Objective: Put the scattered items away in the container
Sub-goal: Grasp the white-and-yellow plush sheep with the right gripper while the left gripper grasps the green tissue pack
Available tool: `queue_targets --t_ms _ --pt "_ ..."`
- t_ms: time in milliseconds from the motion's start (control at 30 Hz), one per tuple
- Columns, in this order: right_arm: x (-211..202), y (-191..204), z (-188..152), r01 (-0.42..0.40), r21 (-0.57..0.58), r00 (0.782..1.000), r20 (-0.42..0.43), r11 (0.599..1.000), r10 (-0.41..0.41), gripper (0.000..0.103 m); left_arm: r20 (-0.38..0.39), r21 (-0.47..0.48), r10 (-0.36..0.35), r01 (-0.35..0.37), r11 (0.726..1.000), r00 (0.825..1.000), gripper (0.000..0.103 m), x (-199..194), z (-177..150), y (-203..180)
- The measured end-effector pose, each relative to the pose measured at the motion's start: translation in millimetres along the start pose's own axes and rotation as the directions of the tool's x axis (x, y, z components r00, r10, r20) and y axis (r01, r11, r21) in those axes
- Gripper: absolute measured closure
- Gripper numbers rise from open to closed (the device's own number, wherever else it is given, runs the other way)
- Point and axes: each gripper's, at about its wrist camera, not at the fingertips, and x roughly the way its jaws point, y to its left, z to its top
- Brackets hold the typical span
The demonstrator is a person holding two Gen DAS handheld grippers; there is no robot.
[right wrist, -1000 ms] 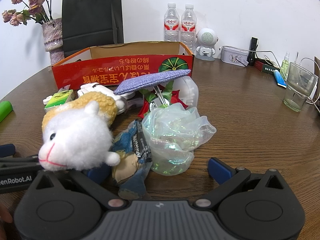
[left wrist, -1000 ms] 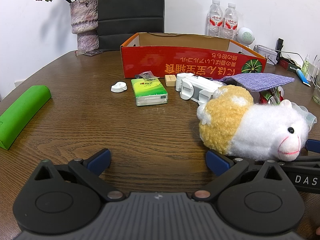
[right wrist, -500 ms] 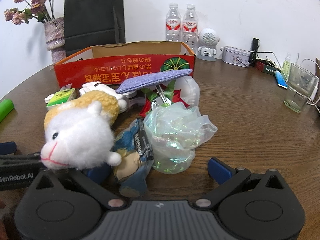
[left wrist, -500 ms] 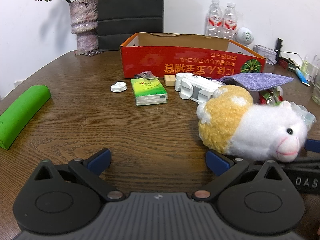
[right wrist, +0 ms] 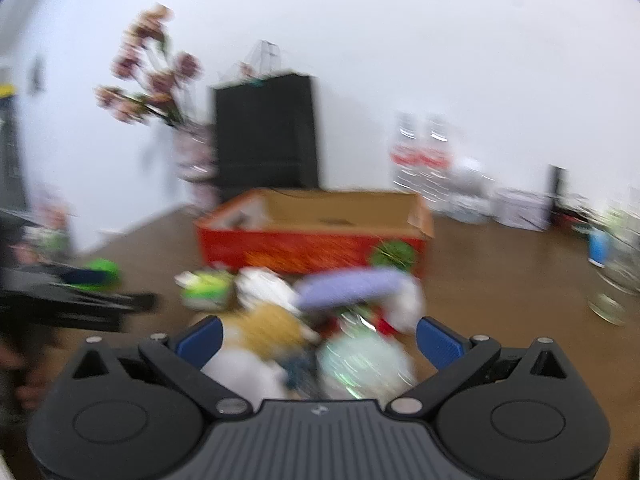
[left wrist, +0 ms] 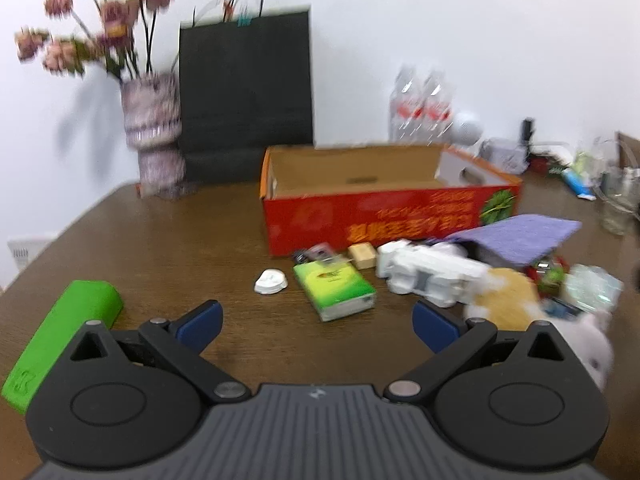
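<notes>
- The left hand-held gripper (left wrist: 316,322) is seen with its blue pads spread wide and nothing between them; the right hand-held gripper (right wrist: 318,338) is likewise wide open and holds nothing.
- The red cardboard box (left wrist: 384,208) stands open-topped at the far side of the surface (left wrist: 168,248), and its inside appears bare as far as can be seen.
- The scattered items lie in a cluster just in front of the box: a green tissue pack (left wrist: 334,290), a small white cap (left wrist: 271,282), a tan block (left wrist: 362,255), a white plastic piece (left wrist: 428,276), a purple cloth (left wrist: 520,236) and a plush toy (left wrist: 516,308).
- A green foam piece (left wrist: 60,340) lies well apart, at the near left.
- Both views are blurred, so fine contacts within the pile cannot be told.
- Nothing seems yet to be stowed, so the picking of a first item is judged to be the step in hand.
- The tissue pack is best taken by the left hand-held gripper, since it lies free of its neighbours; its narrow sides should be squeezed, not its corners.
- The plush toy, just below the right hand-held gripper, may be gripped across its body, where the soft pile will yield.
- Each item should be lifted clear of the front wall of the box before release, lest it be knocked.
</notes>
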Motion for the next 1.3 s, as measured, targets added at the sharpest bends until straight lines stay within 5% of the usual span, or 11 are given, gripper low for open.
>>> queue_targets --t_ms 233,533,600,733,767,800,833,967,1033,1100,1300 --pt "68.5 50.2 -21.1 -0.151 -0.209 0.967 -0.235 0.966 0.101 0.036 -0.087 -0.003 -0.106 0.106 0.994 0.990 0.002 53.6 21.1 -0.7" --pt "64.6 25.5 -21.7 -0.136 -0.099 0.970 -0.216 0.986 0.112 0.054 -0.117 0.028 -0.115 0.119 0.992 0.986 0.067 68.1 14.6 -12.7" --pt "65.5 23.5 -22.4 -0.143 -0.072 0.970 -0.209 0.987 0.125 0.055 -0.129 0.007 -0.149 0.152 0.988 0.980 0.101 60.2 15.1 -8.9" --pt "56.2 20.9 -20.4 -0.151 -0.057 0.977 -0.163 0.987 0.140 0.055 -0.118 0.005 -0.136 0.137 0.991 0.984 0.093 43.3 15.2 -6.1" --pt "53.2 21.7 -19.3 -0.150 -0.058 0.978 -0.153 0.987 0.140 0.055 -0.112 0.015 -0.106 0.109 0.994 0.988 0.068 43.6 14.4 -7.1" --pt "51.0 22.7 -18.3 -0.150 -0.060 0.979 -0.146 0.987 0.140 0.055 -0.103 0.033 -0.068 0.072 0.997 0.992 0.019 45.6 13.6 -9.3" --pt "48.6 23.7 -17.6 -0.151 -0.061 0.980 -0.141 0.987 0.142 0.055 -0.087 0.059 -0.037 0.042 0.997 0.996 0.000 47.8 13.9 -12.9" --pt "40.5 28.6 -17.1 -0.152 -0.065 0.981 -0.133 0.986 0.143 0.055 -0.070 0.172 0.001 0.011 0.985 0.998 0.006 64.7 16.3 -28.9" --pt "38.5 30.3 -18.7 -0.151 -0.062 0.981 -0.132 0.987 0.142 0.055 -0.118 0.170 -0.005 0.025 0.985 0.993 0.047 75.4 15.2 -30.4" --pt "38.2 30.7 -20.6 -0.152 -0.051 0.980 -0.139 0.987 0.144 0.055 -0.135 0.141 -0.009 0.028 0.990 0.991 0.058 73.6 12.4 -27.0" --pt "41.7 31.8 -23.5 -0.167 -0.034 0.975 -0.158 0.985 0.159 0.055 -0.106 -0.057 -0.269 0.264 0.963 0.957 0.068 22.5 23.3 -2.8"
